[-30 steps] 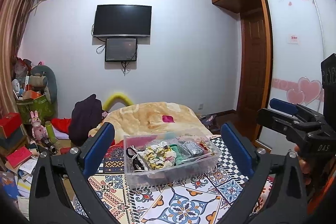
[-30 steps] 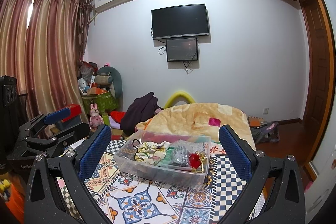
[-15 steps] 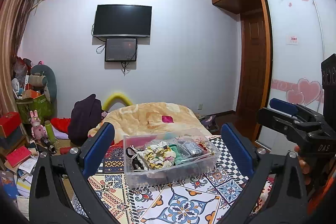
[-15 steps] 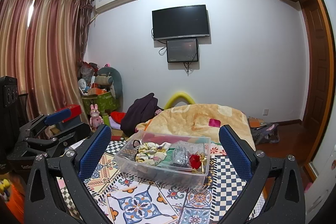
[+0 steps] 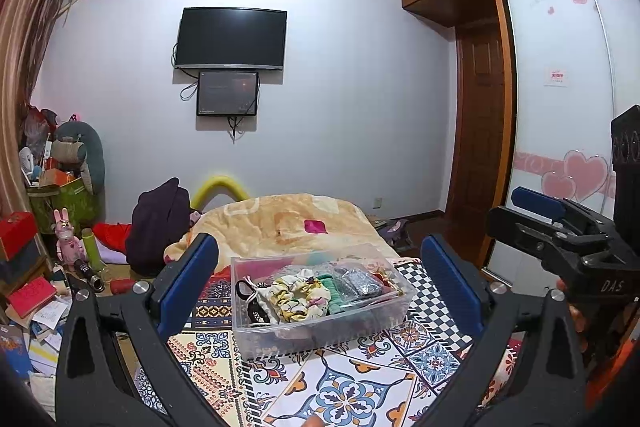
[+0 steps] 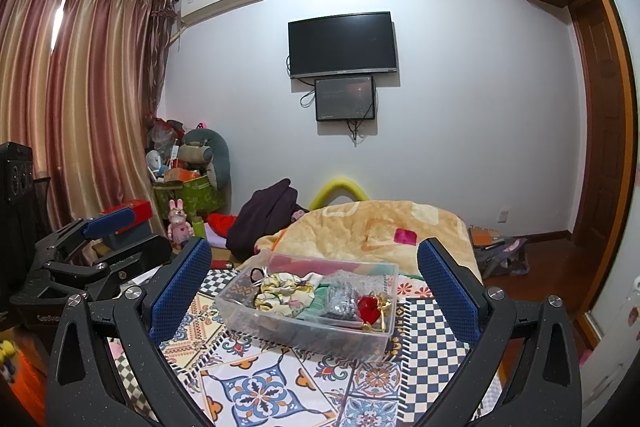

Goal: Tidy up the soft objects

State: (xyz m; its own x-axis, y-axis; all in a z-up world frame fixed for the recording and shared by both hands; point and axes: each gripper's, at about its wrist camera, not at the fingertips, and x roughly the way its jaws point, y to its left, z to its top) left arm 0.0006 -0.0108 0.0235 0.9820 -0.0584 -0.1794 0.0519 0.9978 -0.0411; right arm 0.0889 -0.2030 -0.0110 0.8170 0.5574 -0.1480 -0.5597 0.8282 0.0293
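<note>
A clear plastic box (image 5: 320,323) sits on a patterned cloth, also in the right wrist view (image 6: 308,311). It holds soft items: a floral scrunchie (image 5: 298,297), a black drawstring pouch (image 5: 250,301), a green fabric piece (image 5: 334,289), a silvery pouch (image 6: 342,297) and a red pouch with gold trim (image 6: 372,309). My left gripper (image 5: 320,283) is open and empty, held short of the box. My right gripper (image 6: 314,285) is open and empty, also short of the box. Each gripper shows in the other's view, the right one (image 5: 560,227) and the left one (image 6: 92,247).
The patterned cloth (image 5: 352,387) covers the surface under the box. A yellow blanket (image 5: 288,223) lies behind it. A dark garment (image 5: 160,223), toys and boxes (image 5: 60,211) crowd the left floor. A wardrobe (image 5: 568,131) stands on the right.
Both views have barely shifted. The box and its contents have not moved, and both grippers stay open.
</note>
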